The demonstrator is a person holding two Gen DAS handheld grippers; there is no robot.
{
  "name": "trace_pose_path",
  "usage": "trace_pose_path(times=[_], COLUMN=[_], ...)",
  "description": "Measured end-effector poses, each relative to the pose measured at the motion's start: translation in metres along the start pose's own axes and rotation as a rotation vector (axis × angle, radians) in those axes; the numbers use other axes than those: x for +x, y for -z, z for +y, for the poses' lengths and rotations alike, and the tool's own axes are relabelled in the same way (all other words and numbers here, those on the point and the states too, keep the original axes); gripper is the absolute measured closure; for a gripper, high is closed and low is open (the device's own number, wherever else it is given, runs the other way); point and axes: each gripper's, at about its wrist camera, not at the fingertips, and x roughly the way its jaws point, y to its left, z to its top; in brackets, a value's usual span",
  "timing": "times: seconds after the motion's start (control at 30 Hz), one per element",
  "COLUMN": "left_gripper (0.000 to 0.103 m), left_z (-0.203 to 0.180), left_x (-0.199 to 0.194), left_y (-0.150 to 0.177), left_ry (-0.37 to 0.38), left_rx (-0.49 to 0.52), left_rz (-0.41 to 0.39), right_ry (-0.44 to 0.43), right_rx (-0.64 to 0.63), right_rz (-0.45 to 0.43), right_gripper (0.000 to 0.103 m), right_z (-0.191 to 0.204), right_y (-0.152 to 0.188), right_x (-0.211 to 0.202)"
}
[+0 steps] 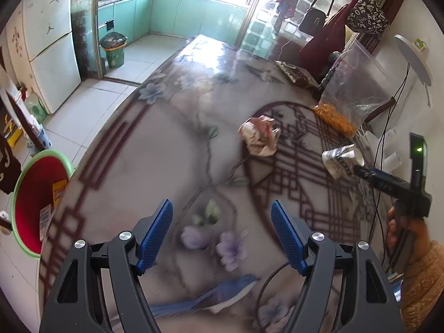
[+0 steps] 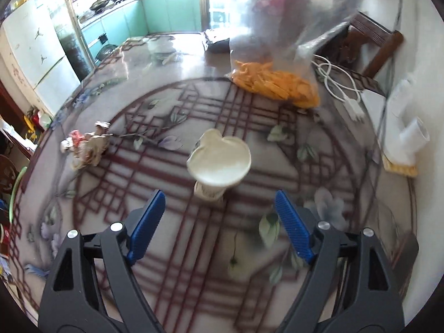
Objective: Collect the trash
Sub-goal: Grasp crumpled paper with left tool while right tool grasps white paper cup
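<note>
A crumpled ball of paper (image 1: 259,136) lies on the flowered table (image 1: 166,152), well ahead of my left gripper (image 1: 221,204). That gripper is open with nothing between its blue pads. A dented white paper cup (image 2: 219,161) rests on the table with its mouth turned toward my right gripper (image 2: 219,193). The right gripper is open, and the cup's base is just at its fingertips, with no pad touching it. In the left wrist view the cup (image 1: 342,158) sits at the right, by the right gripper's black handle (image 1: 402,191). The crumpled paper (image 2: 86,145) shows far left in the right wrist view.
A red bin with a green rim (image 1: 36,202) stands on the floor by the table's left edge, with packaging inside. A clear bag of orange snacks (image 2: 277,83) stands behind the cup. A white cable (image 2: 338,86) and a dark wrapper (image 1: 295,75) lie near it.
</note>
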Motion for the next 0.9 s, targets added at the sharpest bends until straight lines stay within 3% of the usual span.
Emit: trace_pose_path(times=[0.17, 0.23, 0.3, 0.47, 0.6, 0.73, 0.8, 0.87, 0.9], left_gripper=[0.029, 0.029, 0.029, 0.029, 0.029, 0.029, 0.033, 0.06, 0.062], left_z=[-0.034, -0.044, -0.049, -0.051, -0.044, -0.043, -0.046, -0.05, -0.051], left_x=[0.019, 0.031, 0.047, 0.084, 0.111, 0.145, 0.154, 0.158, 0.159], left_y=[-0.028, -0.037, -0.045, -0.06, -0.068, -0.066, -0.064, -0.063, -0.063], left_ry=[0.0, -0.004, -0.003, 0.008, 0.037, 0.041, 0.033, 0.03, 0.034], left_rx=[0.024, 0.027, 0.01, -0.09, -0.227, -0.309, -0.304, -0.289, -0.281], left_rz=[-0.035, -0.032, -0.013, -0.006, -0.019, 0.045, 0.061, 0.064, 0.069], right_ry=[-0.031, -0.065, -0.102, -0.113, -0.131, -0.149, -0.148, -0.15, -0.151], right_rx=[-0.007, 0.0, 0.002, 0.026, 0.05, 0.041, 0.029, 0.02, 0.016], right_rz=[-0.017, -0.016, -0.007, -0.013, 0.01, 0.014, 0.007, 0.002, 0.0], right_gripper=[0.024, 0.033, 0.051, 0.051, 0.051, 0.051, 0.051, 0.051, 0.051], right_z=[-0.006, -0.01, -0.012, -0.017, -0.018, -0.013, -0.01, -0.008, -0.007], right_y=[-0.014, -0.018, -0.02, -0.017, -0.01, -0.004, -0.004, -0.005, -0.005], right_x=[0.024, 0.031, 0.036, 0.033, 0.029, 0.024, 0.022, 0.019, 0.018])
